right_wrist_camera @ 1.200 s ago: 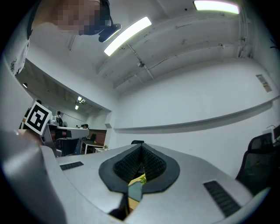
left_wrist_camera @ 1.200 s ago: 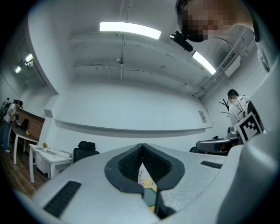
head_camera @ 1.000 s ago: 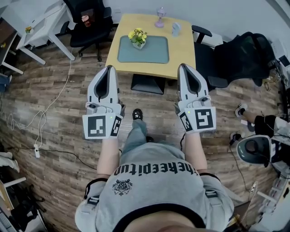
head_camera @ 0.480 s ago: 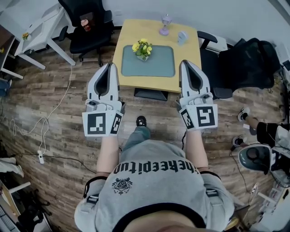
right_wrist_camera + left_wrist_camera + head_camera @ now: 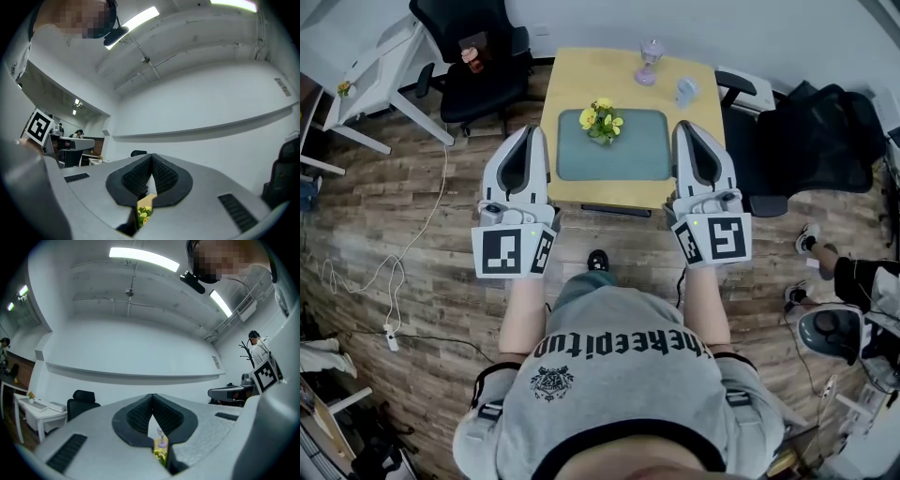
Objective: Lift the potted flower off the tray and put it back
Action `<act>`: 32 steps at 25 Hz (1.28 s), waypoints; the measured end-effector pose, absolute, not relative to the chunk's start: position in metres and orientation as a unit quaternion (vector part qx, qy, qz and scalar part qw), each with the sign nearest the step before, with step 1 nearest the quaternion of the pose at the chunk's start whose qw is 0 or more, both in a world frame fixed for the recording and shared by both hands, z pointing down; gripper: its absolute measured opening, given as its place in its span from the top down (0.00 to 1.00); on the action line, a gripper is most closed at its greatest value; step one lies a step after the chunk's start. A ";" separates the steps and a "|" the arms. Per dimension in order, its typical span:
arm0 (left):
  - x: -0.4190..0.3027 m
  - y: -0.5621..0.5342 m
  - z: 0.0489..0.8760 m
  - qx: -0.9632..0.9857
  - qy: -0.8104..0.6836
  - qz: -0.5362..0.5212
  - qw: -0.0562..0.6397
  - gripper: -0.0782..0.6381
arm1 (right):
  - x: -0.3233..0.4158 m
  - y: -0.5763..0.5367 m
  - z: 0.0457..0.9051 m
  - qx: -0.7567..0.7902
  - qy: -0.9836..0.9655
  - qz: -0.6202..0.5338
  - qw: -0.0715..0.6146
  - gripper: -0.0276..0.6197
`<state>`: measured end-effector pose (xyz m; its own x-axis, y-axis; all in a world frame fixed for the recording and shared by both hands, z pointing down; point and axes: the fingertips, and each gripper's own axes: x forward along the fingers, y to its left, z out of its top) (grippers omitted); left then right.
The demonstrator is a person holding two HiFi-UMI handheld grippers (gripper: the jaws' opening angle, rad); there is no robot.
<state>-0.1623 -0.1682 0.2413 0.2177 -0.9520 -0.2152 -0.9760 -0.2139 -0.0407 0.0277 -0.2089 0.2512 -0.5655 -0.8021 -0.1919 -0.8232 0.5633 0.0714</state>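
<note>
The potted flower (image 5: 601, 120), yellow blooms in a small pale pot, stands on the far left part of the teal tray (image 5: 628, 155) on a yellow wooden table (image 5: 572, 84). My left gripper (image 5: 532, 131) is held out at the table's left edge, left of the tray, shut and empty. My right gripper (image 5: 686, 127) is over the tray's right side, also shut and empty. In the left gripper view the jaws (image 5: 153, 397) meet at their tips, and the flower (image 5: 160, 453) shows below them. The right gripper view shows closed jaws (image 5: 151, 157) and the flower (image 5: 143, 213) low in the gap.
A purple goblet (image 5: 651, 62) and a pale cup (image 5: 685, 91) stand at the table's far side. A black office chair (image 5: 473, 52) and white desk (image 5: 375, 66) are at the left. Another black chair (image 5: 806, 131) is at the right. A cable (image 5: 394, 262) trails over the wooden floor.
The person has walked toward the table with both grippers held out. The table and tray have come closer, and the gripper tips now reach over the table's near edge.
</note>
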 end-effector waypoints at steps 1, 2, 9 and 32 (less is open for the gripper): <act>-0.165 -0.175 0.244 -0.777 0.620 0.069 0.081 0.88 | 0.024 -0.215 0.254 -0.462 0.882 0.074 0.066 0.98; -0.167 -0.182 0.247 -0.779 0.619 0.066 0.077 0.88 | 0.021 -0.221 0.257 -0.462 0.882 0.071 0.064 0.98; -0.171 -0.223 0.285 -0.792 0.609 0.038 0.039 0.88 | 0.008 -0.254 0.290 -0.466 0.883 0.040 0.037 0.98; -0.142 -0.283 0.461 -0.826 0.545 -0.083 -0.113 0.88 | 0.006 -0.284 0.435 -0.495 0.862 -0.086 -0.070 0.98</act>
<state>-0.1423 -0.2830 0.4606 0.3913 -0.8827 0.2602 -0.9202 -0.3798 0.0953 0.0062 -0.2844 0.4350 -0.4996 -0.8413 0.2066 -0.8655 0.4948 -0.0783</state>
